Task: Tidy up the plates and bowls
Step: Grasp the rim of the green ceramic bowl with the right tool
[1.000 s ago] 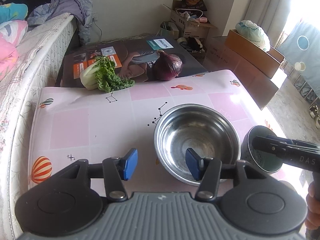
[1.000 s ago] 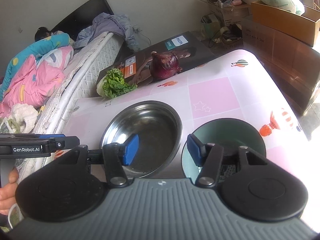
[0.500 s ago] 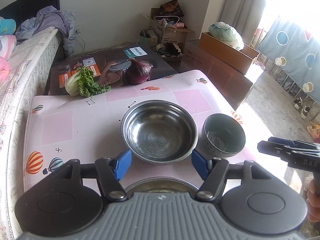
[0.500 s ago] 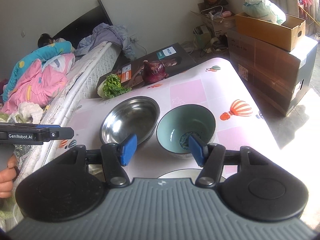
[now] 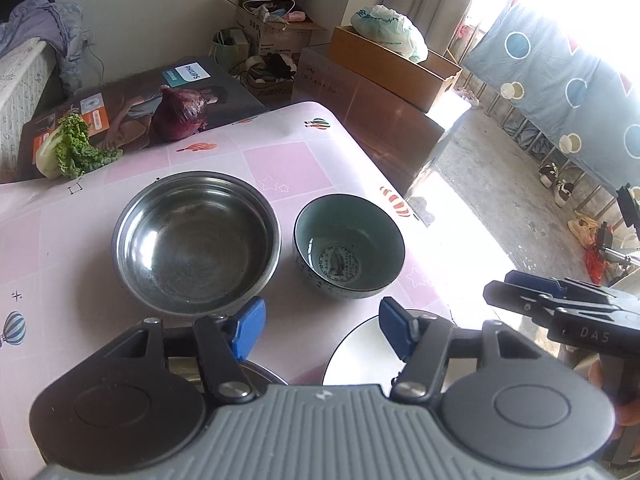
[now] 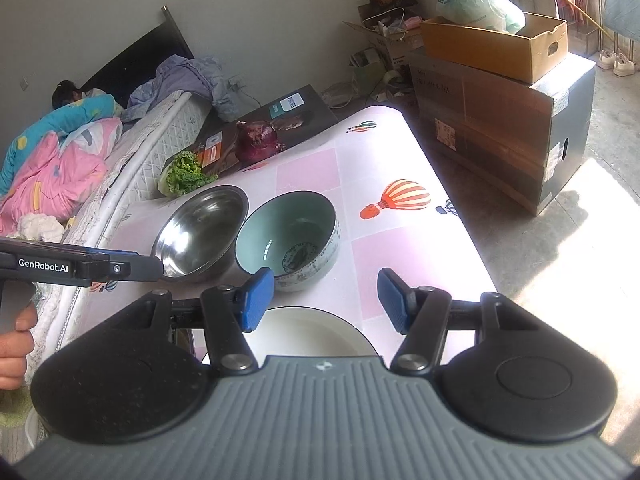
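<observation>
Hovering empty over the desk (image 5: 280, 160), left hand-held gripper (image 5: 320, 326) closing on nothing, right hand-held gripper (image 6: 326, 300) half-spread above the white plate (image 6: 316, 332), probably choosing between plate and bowls

Steel bowl (image 5: 196, 242) and green bowl (image 5: 349, 246) side by side — left claw (image 5: 320, 330) closing, empty.

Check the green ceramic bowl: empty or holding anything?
Empty. The green ceramic bowl stands upright beside the steel bowl; its printed bottom shows bare in both views.
</observation>
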